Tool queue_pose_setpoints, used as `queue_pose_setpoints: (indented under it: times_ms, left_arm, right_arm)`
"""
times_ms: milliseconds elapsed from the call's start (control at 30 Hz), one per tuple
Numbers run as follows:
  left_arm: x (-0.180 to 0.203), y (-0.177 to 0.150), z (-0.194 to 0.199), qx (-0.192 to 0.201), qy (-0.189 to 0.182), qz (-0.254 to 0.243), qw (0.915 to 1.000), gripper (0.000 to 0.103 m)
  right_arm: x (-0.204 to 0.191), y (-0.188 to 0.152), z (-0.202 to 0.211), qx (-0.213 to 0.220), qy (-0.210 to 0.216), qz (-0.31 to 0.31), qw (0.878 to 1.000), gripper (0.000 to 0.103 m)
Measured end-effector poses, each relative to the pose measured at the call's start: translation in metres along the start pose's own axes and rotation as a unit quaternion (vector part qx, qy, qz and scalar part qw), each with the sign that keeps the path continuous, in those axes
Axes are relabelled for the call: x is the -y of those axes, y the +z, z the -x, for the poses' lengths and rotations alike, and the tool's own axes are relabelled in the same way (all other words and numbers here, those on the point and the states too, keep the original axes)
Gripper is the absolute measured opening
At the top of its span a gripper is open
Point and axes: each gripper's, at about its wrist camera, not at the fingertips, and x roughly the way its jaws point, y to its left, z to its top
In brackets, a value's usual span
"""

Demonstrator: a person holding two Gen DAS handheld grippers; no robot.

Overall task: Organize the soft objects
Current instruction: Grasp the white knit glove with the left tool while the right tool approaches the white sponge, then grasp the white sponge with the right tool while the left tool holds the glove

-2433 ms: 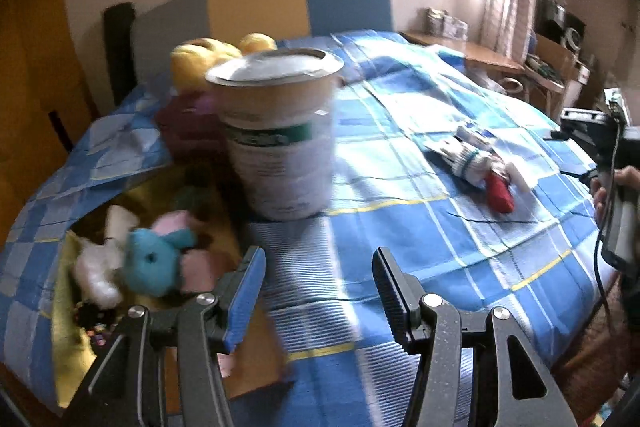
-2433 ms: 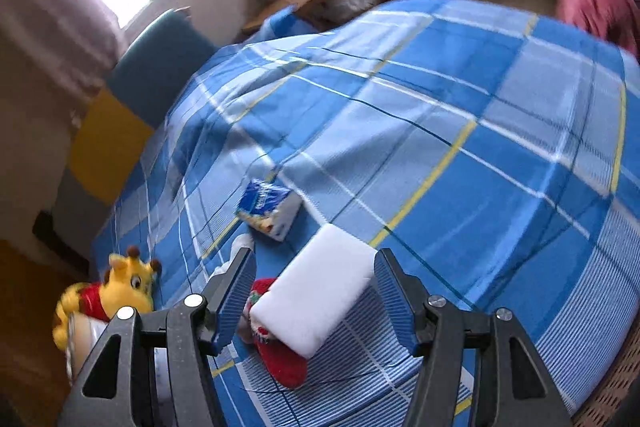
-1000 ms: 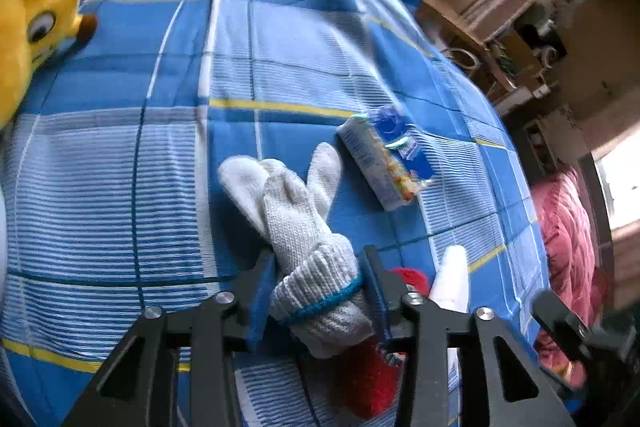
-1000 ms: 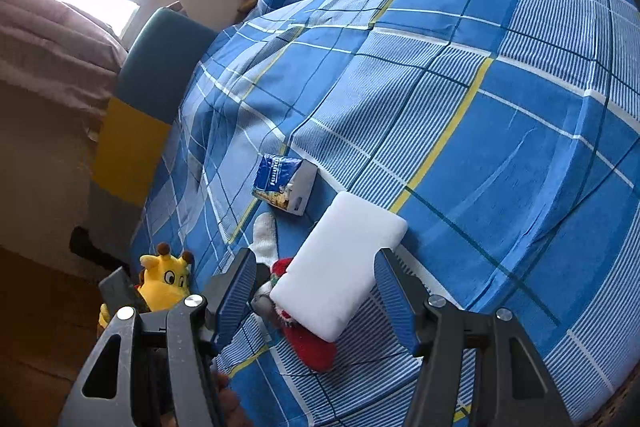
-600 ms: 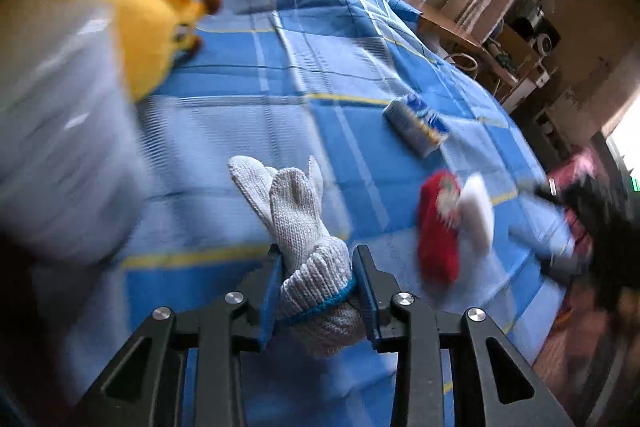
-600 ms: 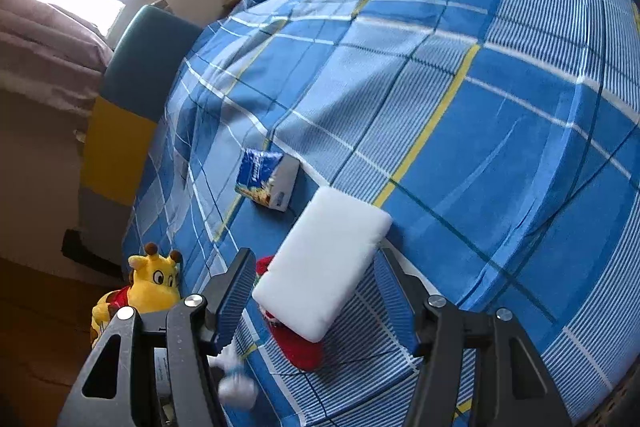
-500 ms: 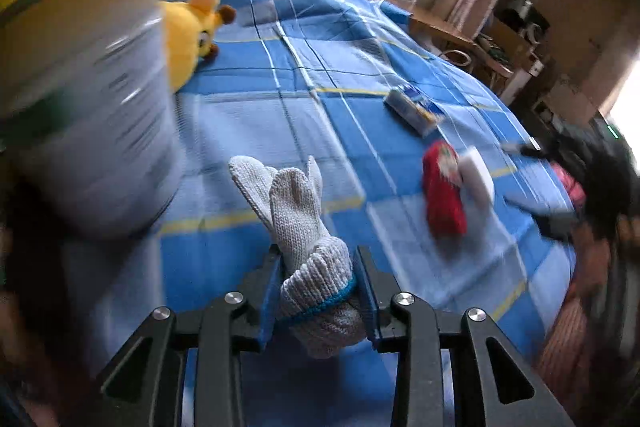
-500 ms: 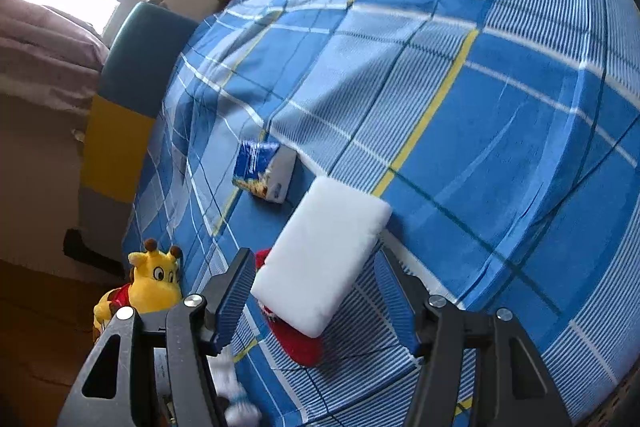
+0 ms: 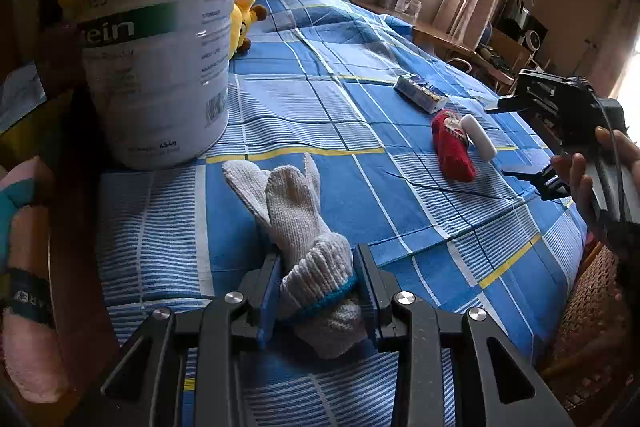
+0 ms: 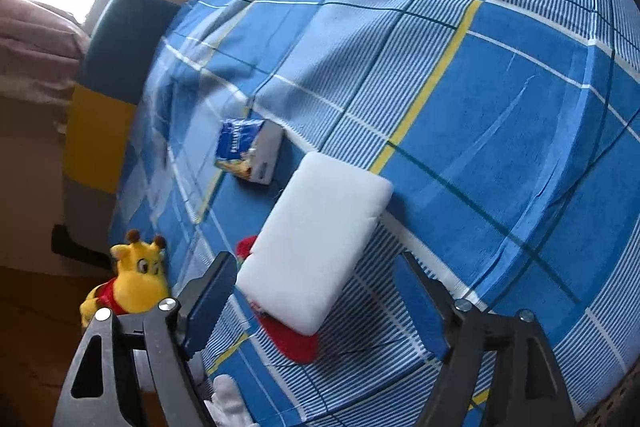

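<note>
Carried beside the tin (image 9: 156,47), white gloves (image 9: 304,239) sit clamped in left gripper (image 9: 318,291); right gripper (image 10: 316,291) just widened.

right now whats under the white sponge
A red soft toy lies under the white sponge, poking out at its near and left edges; its covered middle can't be seen.

One tin (image 9: 156,47); one sponge (image 10: 316,243); two plush toys (image 10: 136,279) (giraffe, pink) (image 9: 24,267)

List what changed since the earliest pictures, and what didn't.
The left tongs, empty before, took the knitted gloves and carried them toward the tin. The right tongs have just been opening around the white sponge, not pressing it. Sponge, red sock and tissue pack stayed put.
</note>
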Motion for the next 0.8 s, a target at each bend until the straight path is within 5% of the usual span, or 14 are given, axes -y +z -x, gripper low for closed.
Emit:
queue_pose_setpoints:
  times_ms: [333,500,633,800]
  left_arm:
    - [0.003,-0.004,0.000,0.012,0.007,-0.008,0.9999,0.036]
    - [0.003,-0.006,-0.002,0.014,0.007,-0.003,0.9999,0.038]
    - [0.007,-0.007,-0.003,0.017,0.015,-0.010,0.9997,0.038]
    - [0.008,-0.008,-0.003,0.020,0.021,-0.015,0.9995,0.038]
  right_arm:
    - [-0.014,0.011,-0.018,0.017,-0.032,-0.007,0.999,0.082]
    - [-0.027,0.009,-0.029,0.027,-0.076,0.059,0.995,0.082]
    - [-0.031,0.006,-0.029,0.035,-0.096,0.092,0.990,0.066]
    - [-0.033,0.008,-0.020,0.072,-0.166,0.115,0.977,0.063]
